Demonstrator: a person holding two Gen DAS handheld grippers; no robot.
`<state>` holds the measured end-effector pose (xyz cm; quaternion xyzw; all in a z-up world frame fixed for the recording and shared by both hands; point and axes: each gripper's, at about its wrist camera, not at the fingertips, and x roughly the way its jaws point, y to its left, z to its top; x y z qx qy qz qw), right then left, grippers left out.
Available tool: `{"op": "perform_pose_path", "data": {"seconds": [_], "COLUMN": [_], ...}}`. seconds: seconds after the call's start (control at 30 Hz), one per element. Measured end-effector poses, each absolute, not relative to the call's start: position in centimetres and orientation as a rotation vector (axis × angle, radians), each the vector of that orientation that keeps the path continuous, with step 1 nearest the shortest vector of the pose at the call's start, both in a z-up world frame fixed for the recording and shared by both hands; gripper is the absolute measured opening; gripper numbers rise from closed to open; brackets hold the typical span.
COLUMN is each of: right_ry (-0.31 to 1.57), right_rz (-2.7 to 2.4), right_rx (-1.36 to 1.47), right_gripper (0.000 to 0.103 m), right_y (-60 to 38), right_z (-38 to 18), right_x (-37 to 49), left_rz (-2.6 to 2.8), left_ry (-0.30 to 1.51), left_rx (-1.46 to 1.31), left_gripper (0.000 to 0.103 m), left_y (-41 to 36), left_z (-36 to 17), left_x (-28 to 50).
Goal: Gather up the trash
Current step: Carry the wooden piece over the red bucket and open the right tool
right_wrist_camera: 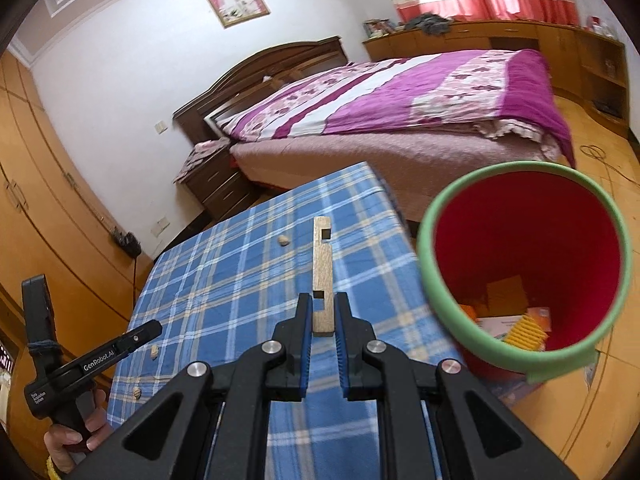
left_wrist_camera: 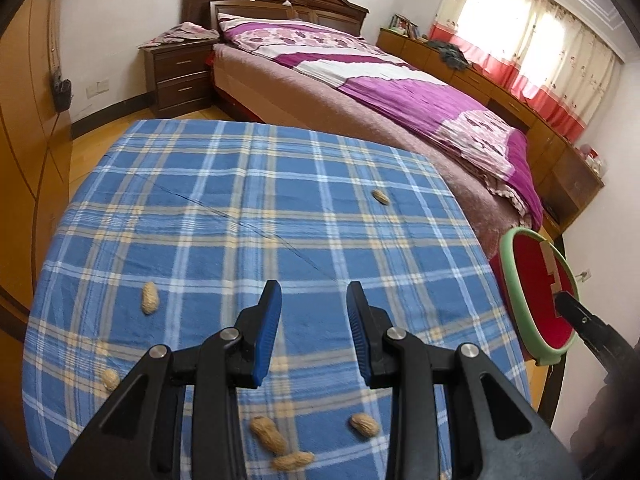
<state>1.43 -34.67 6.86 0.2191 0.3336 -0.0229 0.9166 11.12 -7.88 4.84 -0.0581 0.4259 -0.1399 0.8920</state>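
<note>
Our right gripper (right_wrist_camera: 323,312) is clamped on the near end of a notched wooden strip (right_wrist_camera: 323,276), which points forward above the blue plaid tablecloth (right_wrist_camera: 224,280). Just to the right of the table stands the red bin (right_wrist_camera: 528,240) with its green rim, on the floor; inside it we see yellow and orange scraps at the bottom.

Our left gripper (left_wrist_camera: 314,308) hovers over the cloth with its blue pads apart and nothing between them. Peanuts lie scattered on the cloth: one (left_wrist_camera: 150,298) to the left of the fingers, one (left_wrist_camera: 380,196) farther ahead on the right, and several (left_wrist_camera: 268,434) close beneath the gripper body. In the left view the bin (left_wrist_camera: 520,312) sits at the right edge, beside the table.
</note>
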Motion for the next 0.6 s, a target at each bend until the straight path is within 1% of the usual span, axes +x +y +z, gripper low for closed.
{"op": "perform_pose_path", "data": {"seconds": [0.37, 0.6], "right_ry": [0.633, 0.643], "right_rz": [-0.217, -0.343], "right_rx": [0.486, 0.504], "right_gripper": [0.013, 0.013], "right_y": [-39.7, -43.5], "right_z": [6.6, 4.8], "right_x": [-2.4, -3.3], "left_rz": [-0.342, -0.377], "left_ry": [0.885, 0.887], "left_rx": [-0.092, -0.055], "left_gripper": [0.034, 0.034], "left_y": [-10.3, -12.1], "left_z": [4.2, 3.8], "left_x": [9.8, 9.3]}}
